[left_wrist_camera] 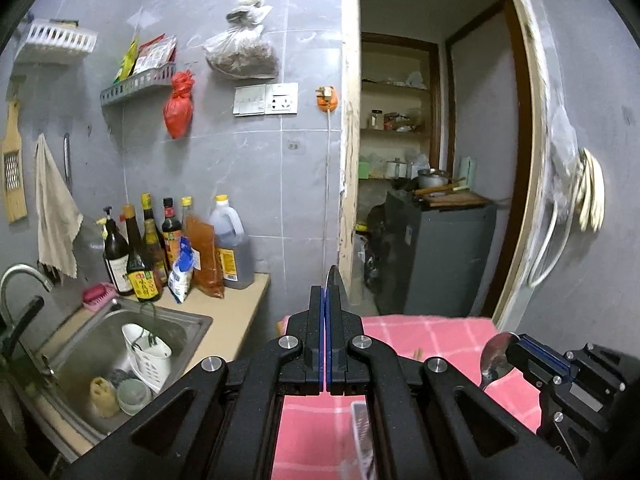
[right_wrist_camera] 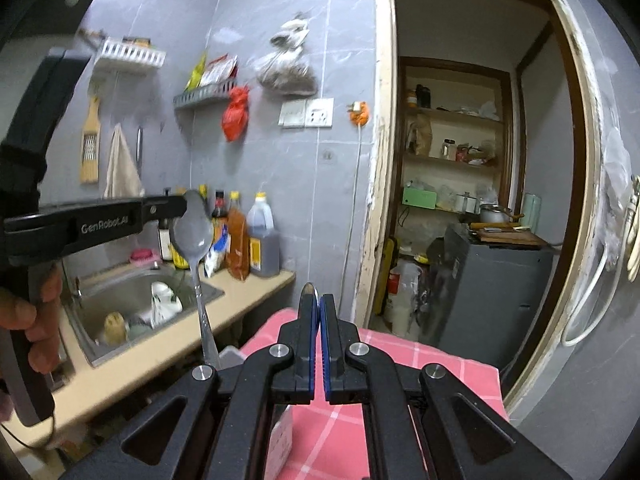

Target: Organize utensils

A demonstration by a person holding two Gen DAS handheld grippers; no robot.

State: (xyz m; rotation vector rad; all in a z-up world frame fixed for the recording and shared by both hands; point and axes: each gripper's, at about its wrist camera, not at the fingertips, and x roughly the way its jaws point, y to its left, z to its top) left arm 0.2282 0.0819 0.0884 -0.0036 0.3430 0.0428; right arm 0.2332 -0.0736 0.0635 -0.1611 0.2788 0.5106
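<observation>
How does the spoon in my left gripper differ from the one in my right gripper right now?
The left spoon hangs nearly straight down with its whole handle showing; of the right spoon only the bowl and a short, slanting bit of handle show. The left spoon's bowl looks dull grey; the right spoon's bowl shines with reflections. Both are metal, each pinched at the bowl, bowl uppermost, by the shut left gripper and right gripper.

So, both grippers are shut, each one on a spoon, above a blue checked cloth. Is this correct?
Not quite: the cloth is pink with pale checks, not blue, as the right wrist view shows. The rest holds: the left gripper is shut on a spoon, and the right gripper is shut on a second spoon.
</observation>
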